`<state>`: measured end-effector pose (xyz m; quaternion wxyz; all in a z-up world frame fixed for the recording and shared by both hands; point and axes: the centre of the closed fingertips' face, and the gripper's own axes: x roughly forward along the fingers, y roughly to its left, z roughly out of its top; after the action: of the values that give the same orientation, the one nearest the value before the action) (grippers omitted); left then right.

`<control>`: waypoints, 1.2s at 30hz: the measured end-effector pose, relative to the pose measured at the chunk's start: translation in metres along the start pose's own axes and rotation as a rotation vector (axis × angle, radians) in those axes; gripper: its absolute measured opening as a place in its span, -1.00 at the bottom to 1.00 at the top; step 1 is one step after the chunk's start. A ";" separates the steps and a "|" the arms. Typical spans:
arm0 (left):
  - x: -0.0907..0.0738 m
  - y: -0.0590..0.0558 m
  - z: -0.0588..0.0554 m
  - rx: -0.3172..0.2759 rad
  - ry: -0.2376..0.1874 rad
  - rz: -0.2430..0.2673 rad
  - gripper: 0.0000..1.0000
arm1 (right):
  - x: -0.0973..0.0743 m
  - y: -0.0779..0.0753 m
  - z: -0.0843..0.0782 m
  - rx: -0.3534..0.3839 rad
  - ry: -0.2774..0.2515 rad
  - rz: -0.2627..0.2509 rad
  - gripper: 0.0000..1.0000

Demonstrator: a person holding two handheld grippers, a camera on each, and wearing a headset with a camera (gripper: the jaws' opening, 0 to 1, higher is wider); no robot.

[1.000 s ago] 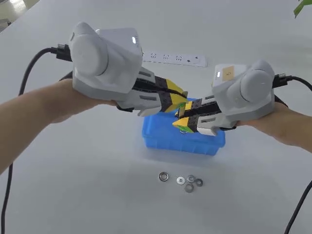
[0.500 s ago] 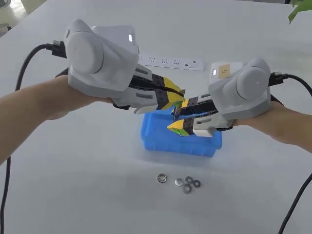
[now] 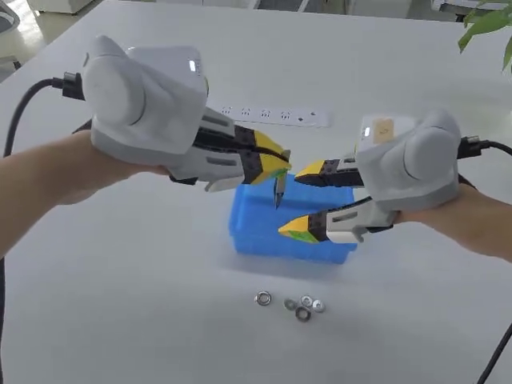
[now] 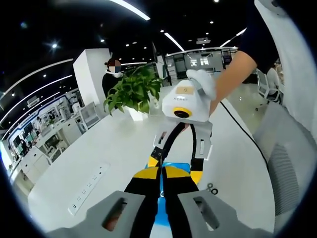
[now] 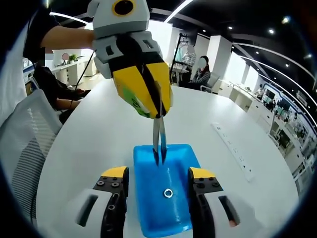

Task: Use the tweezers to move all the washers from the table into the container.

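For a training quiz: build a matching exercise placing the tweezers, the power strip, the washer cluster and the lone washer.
1 tweezers
2 power strip
3 washer cluster
4 lone washer

a inside the blue container
b on the table, nearer than the container
c clamped in the left gripper
d on the table, beyond the container

Pairs: 1-c, 2-d, 3-b, 4-a

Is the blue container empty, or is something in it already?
Not empty. One washer lies on the floor of the blue container; other washers lie on the table outside it.
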<state>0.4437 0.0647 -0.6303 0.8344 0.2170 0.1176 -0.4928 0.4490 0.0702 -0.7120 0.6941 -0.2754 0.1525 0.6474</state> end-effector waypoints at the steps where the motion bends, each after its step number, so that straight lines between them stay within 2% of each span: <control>1: -0.001 -0.001 0.000 0.001 0.001 0.000 -0.90 | -0.003 0.002 0.000 -0.005 -0.002 -0.006 0.05; 10: -0.012 -0.018 0.002 -0.004 0.014 -0.006 -0.90 | -0.023 0.022 -0.006 0.011 -0.012 -0.012 0.23; 16: -0.019 -0.037 -0.002 -0.021 0.020 -0.014 -0.90 | -0.034 0.040 -0.011 0.045 -0.023 -0.004 0.48; 23: -0.023 -0.061 -0.009 -0.052 0.027 -0.038 -0.90 | -0.047 0.059 -0.022 0.088 -0.019 -0.010 0.62; 28: -0.024 -0.074 -0.014 -0.073 0.028 -0.044 -0.90 | -0.059 0.078 -0.034 0.120 -0.009 -0.005 0.70; 31: -0.024 -0.082 -0.021 -0.092 0.032 -0.042 -0.90 | -0.064 0.089 -0.045 0.137 0.011 0.003 0.80; 36: -0.023 -0.095 -0.031 -0.112 0.045 -0.051 -0.90 | -0.071 0.102 -0.063 0.176 0.034 -0.001 0.84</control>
<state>0.3502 0.0578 -0.6711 0.8295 0.1779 0.1693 -0.5017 0.3495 -0.0230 -0.7407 0.7134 -0.2244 0.2202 0.6263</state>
